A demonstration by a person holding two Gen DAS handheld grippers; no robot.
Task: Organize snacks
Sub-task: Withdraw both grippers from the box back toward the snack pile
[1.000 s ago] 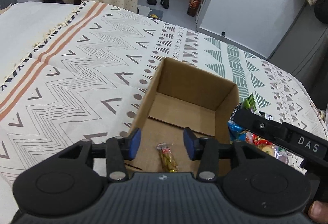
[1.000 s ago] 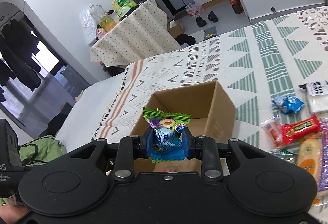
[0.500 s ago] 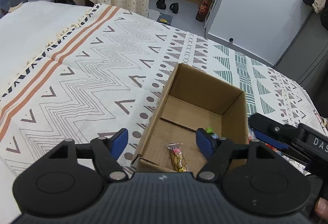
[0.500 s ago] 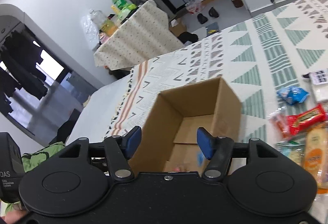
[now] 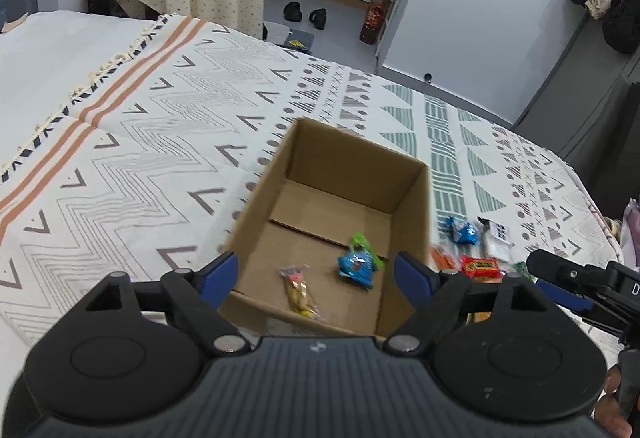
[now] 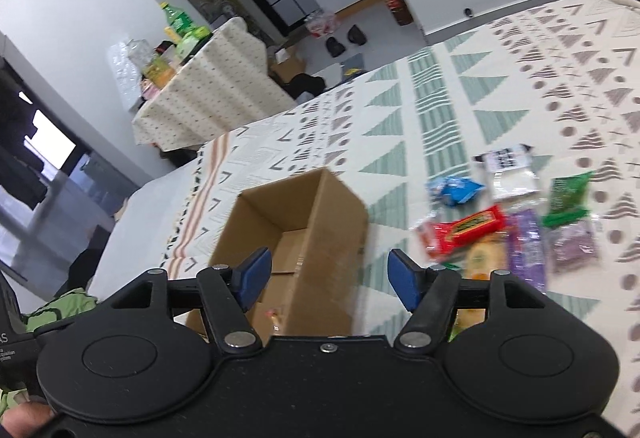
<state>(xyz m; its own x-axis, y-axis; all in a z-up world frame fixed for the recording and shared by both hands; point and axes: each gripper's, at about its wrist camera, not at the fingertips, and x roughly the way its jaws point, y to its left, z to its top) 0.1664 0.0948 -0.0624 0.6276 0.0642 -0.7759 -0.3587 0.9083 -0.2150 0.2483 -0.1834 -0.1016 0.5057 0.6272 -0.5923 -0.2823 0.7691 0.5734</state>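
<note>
While both the left gripper (image 5: 316, 276) and right gripper (image 6: 328, 276) are hanging wide and empty, two snack packets (image 5: 358, 264) are lying inside the cardboard box (image 5: 412, 213); the rest are waiting in the snack pile (image 6: 500, 222) to its right.

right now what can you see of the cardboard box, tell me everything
The cardboard box is plain brown corrugated card, open-topped with no top flaps visible, standing upright on the patterned bedspread. Its floor shows flap seams. Two snacks lie inside: a blue and green packet and a small clear packet with yellow contents. Loose snacks sit outside on the bedspread, to the right in the left wrist view. Neither gripper touches it.
</note>
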